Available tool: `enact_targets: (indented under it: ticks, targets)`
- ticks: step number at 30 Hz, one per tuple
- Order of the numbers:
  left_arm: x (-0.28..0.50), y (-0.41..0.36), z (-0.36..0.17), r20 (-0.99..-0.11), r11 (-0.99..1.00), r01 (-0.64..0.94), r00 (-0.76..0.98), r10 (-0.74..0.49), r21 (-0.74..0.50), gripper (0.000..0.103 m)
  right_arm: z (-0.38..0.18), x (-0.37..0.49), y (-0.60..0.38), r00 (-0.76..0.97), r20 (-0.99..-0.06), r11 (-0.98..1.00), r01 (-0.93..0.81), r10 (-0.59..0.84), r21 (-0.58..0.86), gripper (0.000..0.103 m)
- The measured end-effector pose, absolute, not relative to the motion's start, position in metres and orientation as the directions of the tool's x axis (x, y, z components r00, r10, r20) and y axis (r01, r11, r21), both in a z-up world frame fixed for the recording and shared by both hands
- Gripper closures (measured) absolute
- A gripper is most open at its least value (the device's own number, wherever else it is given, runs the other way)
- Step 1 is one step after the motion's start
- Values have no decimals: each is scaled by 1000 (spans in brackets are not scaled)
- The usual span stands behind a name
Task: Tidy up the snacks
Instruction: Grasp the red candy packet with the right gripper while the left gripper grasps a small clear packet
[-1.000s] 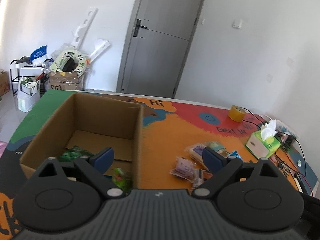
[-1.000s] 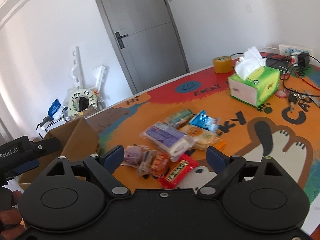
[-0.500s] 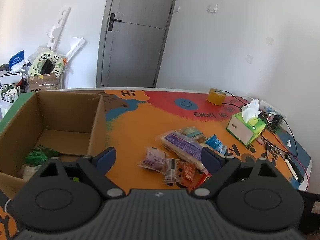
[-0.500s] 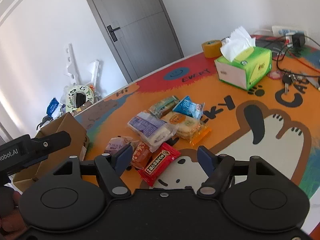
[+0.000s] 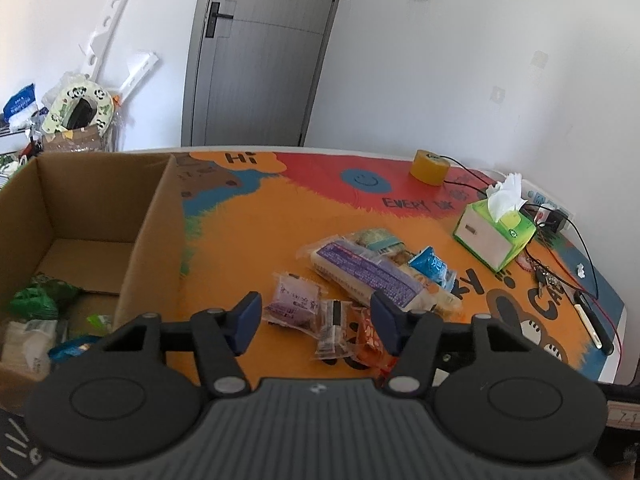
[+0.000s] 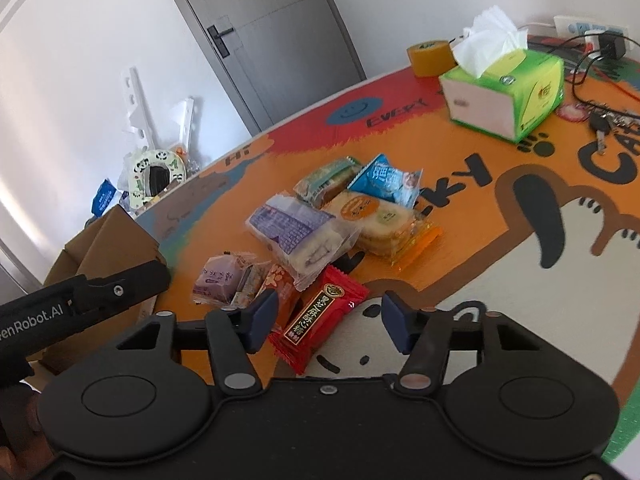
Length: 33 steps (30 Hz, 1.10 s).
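Your left gripper is spread wide and empty, hovering over the small purple pack. Your right gripper is likewise released, the red packet between its fingers. The other snacks lie just beyond on the mat; the box sits to the left.

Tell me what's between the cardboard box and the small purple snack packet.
Nothing: in the left wrist view, only bare orange mat separates the cardboard box from the purple packet.
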<state>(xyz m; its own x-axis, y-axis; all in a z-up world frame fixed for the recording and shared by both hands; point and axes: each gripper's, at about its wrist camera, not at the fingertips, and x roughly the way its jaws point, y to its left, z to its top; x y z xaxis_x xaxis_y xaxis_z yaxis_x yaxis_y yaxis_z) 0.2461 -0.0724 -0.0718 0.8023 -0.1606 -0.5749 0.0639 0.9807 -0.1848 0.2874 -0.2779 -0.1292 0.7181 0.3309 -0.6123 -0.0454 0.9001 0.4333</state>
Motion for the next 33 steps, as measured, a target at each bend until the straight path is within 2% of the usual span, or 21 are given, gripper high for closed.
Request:
enact_targets:
  ticks: [4,9,14,20,28,31,33]
  targets:
    - [253,-74,-78,-587,980,58,794,-160,-188,48,-133,294,-272,708,-622,903,-52,335,427,49]
    - [262,-77,-88,-607,979,56,777,-167,-197,50,-139,299,-269,694,-641,911,-51,327,410,65]
    - [270,-83,-100,-628,975,59,756,-183,-213,57,-138,297,-278,692,-649,915,-42,316,401,75]
    - [278,-91,-113,-648,974,62,738,-191,-217,63,-137,291,-289,702,-657,926,-7,273,378,75]
    - [283,-94,-126,-660,979,56,731,-172,-194,65,-138,292,-280,711,-656,941,-25,254,338,73]
    - [283,-93,-127,-655,981,55,737,-164,-184,73,-139,296,-274,716,-654,950,-38,242,310,73]
    - [282,-91,-126,-656,980,58,734,-173,-192,83,-139,296,-272,715,-656,951,-45,244,305,80]
